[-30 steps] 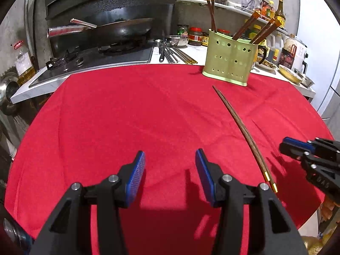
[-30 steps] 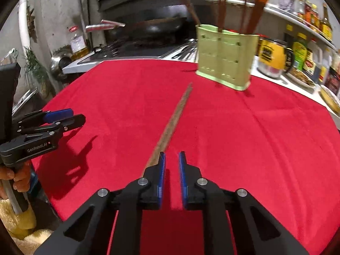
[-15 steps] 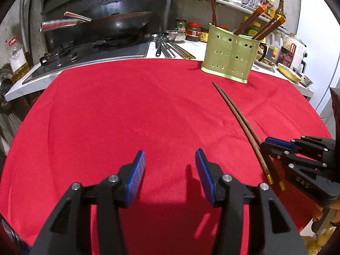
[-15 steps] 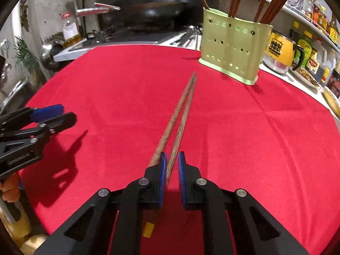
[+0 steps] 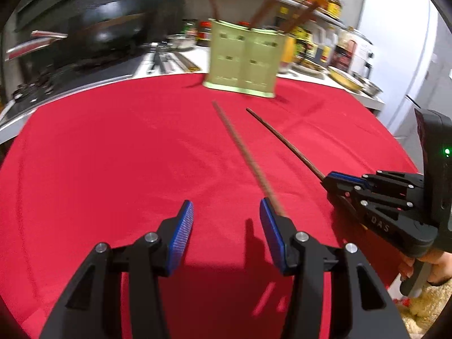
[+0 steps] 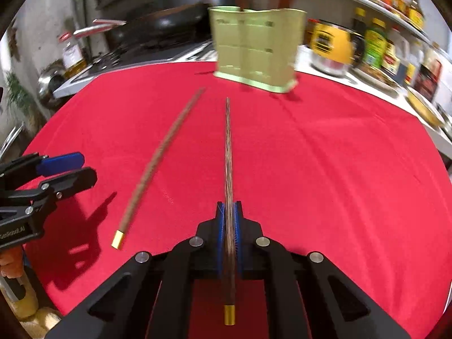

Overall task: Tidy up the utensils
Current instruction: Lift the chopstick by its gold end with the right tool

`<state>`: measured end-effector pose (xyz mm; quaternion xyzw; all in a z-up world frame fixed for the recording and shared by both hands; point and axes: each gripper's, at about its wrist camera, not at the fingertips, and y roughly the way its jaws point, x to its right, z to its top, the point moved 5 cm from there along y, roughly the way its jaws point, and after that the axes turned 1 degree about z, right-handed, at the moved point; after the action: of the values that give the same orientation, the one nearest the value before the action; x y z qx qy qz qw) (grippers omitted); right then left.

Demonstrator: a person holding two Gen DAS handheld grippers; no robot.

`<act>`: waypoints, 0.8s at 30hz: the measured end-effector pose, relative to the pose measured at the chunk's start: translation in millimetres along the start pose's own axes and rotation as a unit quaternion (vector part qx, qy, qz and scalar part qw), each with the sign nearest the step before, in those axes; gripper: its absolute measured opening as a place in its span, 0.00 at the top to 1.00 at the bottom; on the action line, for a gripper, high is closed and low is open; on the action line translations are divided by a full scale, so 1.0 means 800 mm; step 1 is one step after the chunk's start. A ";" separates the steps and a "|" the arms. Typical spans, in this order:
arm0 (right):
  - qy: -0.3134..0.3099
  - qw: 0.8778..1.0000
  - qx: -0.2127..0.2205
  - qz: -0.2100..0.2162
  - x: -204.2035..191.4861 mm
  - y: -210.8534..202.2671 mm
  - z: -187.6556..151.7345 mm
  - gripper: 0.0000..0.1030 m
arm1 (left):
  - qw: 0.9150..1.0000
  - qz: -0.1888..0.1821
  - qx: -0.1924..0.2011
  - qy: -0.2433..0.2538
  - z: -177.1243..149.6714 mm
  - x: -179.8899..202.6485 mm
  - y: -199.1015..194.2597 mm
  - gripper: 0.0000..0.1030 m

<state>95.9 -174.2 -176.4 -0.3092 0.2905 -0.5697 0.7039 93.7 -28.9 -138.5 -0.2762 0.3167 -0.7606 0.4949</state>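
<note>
Right gripper (image 6: 228, 220): clamped on one chopstick (image 6: 227, 152) near its gold-capped end, the thin tip aimed at the green holder (image 6: 255, 50); gripping far back looks meant to leave a long free length to drop in tip-first.
Left gripper (image 5: 226, 226): released, jaws wide apart and holding nothing, hovering on the side of the cloth farthest from the holder.
Loose chopstick (image 6: 161, 158): flat on the cloth, left of the held one, its tip toward the holder and its gold cap (image 6: 118, 239) away from it; it passes just beside the left gripper's right pad, so it seems the next one to collect.
Holder: upright at the cloth's far edge, several chopsticks already standing in it, so the sorting looks nearly done.
Surface: red tablecloth (image 5: 113, 152) over a round table, faintly creased.
Room: behind the holder, a stove with a dark wok (image 5: 104, 36); to its right, a yellow mug (image 6: 330, 48) and shelves of bottles.
</note>
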 end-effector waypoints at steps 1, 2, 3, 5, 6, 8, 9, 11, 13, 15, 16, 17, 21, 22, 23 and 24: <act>0.005 1.000 0.001 -0.005 0.007 -0.003 -0.003 0.93 | 1.000 -0.006 -0.004 0.002 0.000 0.007 0.003 0.56; 0.008 1.000 0.002 -0.008 0.013 -0.005 -0.005 0.93 | 1.000 -0.013 -0.007 0.003 0.001 0.013 0.007 0.57; 0.013 1.000 0.004 -0.011 0.021 -0.007 -0.007 0.93 | 1.000 -0.024 -0.012 0.007 0.002 0.023 0.012 0.59; 0.018 1.000 0.005 -0.010 0.029 -0.010 -0.011 0.93 | 0.999 -0.032 -0.019 0.010 0.005 0.035 0.021 0.62; 0.021 1.000 0.006 -0.010 0.032 -0.012 -0.012 0.93 | 0.999 -0.033 -0.024 0.013 0.005 0.040 0.026 0.64; 0.024 1.000 0.009 -0.009 0.036 -0.013 -0.015 0.93 | 0.999 -0.032 -0.036 0.017 0.008 0.051 0.039 0.69; 0.024 1.000 0.010 -0.009 0.036 -0.013 -0.015 0.93 | 0.998 -0.030 -0.042 0.019 0.008 0.053 0.044 0.72; 0.026 1.000 0.012 -0.007 0.038 -0.015 -0.016 0.93 | 0.999 -0.015 -0.044 0.024 0.010 0.057 0.050 0.75; 0.029 0.999 0.015 0.000 0.037 -0.015 -0.017 0.93 | 0.998 0.002 -0.048 0.034 0.011 0.058 0.051 0.86; 0.029 0.999 0.019 0.001 0.036 -0.014 -0.016 0.93 | 0.997 0.031 -0.049 0.057 0.010 0.056 0.050 0.90; 0.028 0.999 0.021 0.000 0.036 -0.013 -0.016 0.93 | 0.996 0.037 -0.051 0.063 0.009 0.052 0.047 0.90; 0.030 0.999 0.022 0.000 0.036 -0.013 -0.016 0.93 | 0.995 0.047 -0.052 0.069 0.007 0.049 0.044 0.91; 0.026 0.999 0.023 -0.003 0.034 -0.012 -0.015 0.92 | 0.992 0.062 -0.052 0.099 -0.005 0.036 0.032 0.91; 0.023 0.999 0.024 -0.004 0.033 -0.013 -0.015 0.92 | 0.992 0.057 -0.051 0.097 -0.007 0.032 0.029 0.91; 0.022 0.999 0.023 -0.006 0.033 -0.013 -0.016 0.92 | 0.993 0.052 -0.050 0.092 -0.010 0.028 0.027 0.91; 0.024 0.999 0.023 -0.005 0.033 -0.014 -0.016 0.91 | 0.994 0.049 -0.047 0.084 -0.014 0.024 0.023 0.90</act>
<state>83.7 -203.4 -177.7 -0.2811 0.2927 -0.5872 0.7003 89.6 -50.5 -157.6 -0.2186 0.4059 -0.7402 0.4895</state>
